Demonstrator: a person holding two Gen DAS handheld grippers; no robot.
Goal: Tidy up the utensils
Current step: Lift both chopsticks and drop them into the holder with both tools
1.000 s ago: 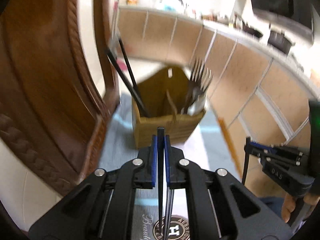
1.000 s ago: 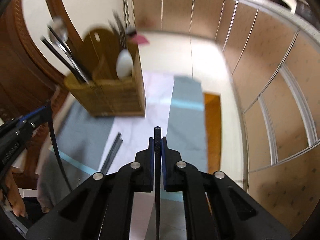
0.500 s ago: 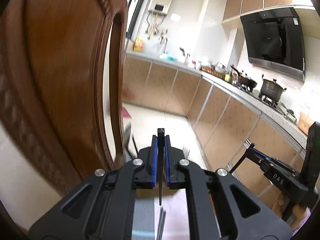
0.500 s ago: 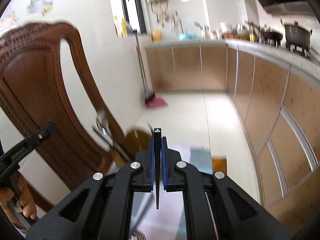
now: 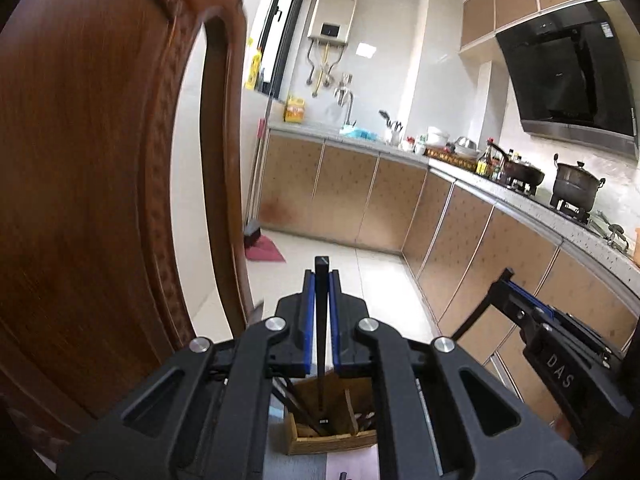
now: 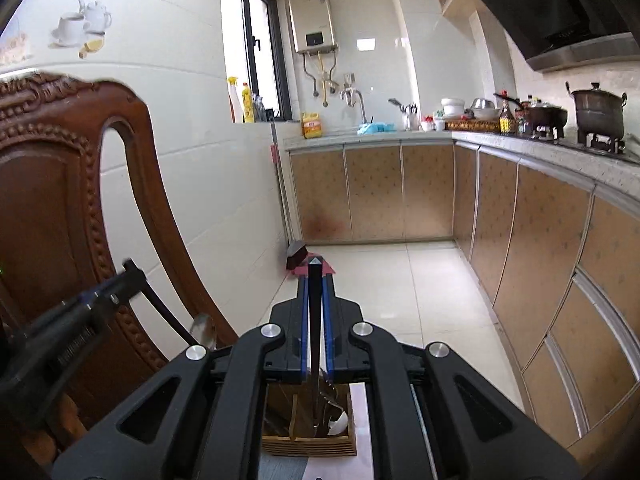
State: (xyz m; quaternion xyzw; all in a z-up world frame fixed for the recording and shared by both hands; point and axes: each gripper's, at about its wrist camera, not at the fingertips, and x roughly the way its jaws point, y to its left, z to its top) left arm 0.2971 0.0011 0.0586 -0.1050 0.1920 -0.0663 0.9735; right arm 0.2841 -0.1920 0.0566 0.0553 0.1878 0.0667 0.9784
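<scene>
left gripper [image 5: 322, 280]: black, blue pads, silver screws | right gripper [image 6: 315, 276]: same

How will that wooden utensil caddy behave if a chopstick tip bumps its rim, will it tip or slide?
The wooden utensil caddy looks boxy and broad-based, so tipping seems unlikely. Tall utensils stand inside and rise above the rim, which probably adds weight up high; a hard sideways knock might rock it. It appears to sit on a smooth mat, so a light push would likely slide it.

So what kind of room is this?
A home kitchen, most likely. There's a pot on a gas stove along the counter, a sink tap by the far wall, and a wooden utensil holder with cutlery standing in it.
</scene>
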